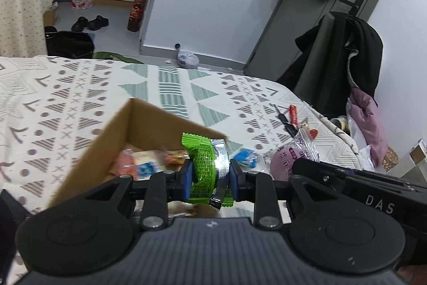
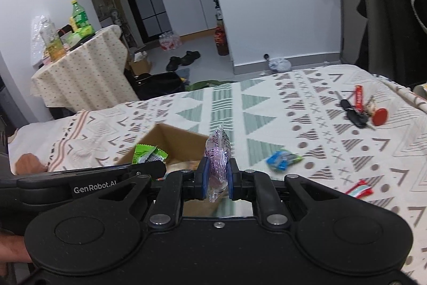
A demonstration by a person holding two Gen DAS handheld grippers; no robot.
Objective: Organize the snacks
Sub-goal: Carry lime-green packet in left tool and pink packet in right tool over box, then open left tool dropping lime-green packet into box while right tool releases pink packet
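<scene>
Left wrist view shows the left hand-held gripper (image 1: 209,178) closed tight on a green snack packet (image 1: 204,167), pads pressing it from both sides. The packet stands w/ its long axis about upright, top end pointing up and away from the camera. The cardboard box (image 1: 112,135) lies directly ahead and slightly left of this gripper; the packet hangs near the box's right wall, approx. over the opening, where other snacks already sit. So the left side is the nearer one to the box, and its next move looks like a short drop, no big travel.

Right wrist view: the right hand-held gripper (image 2: 215,178) is shut on a purple snack packet (image 2: 217,156), also held upright, edge-on betw. the pads. The box (image 2: 170,140) is ahead and to the left of it, beyond the left gripper's body. A blue packet (image 2: 283,160) and a red-white one (image 2: 359,188) lie loose on the patterned bed cover (image 2: 267,103), to the right of the right gripper.
</scene>
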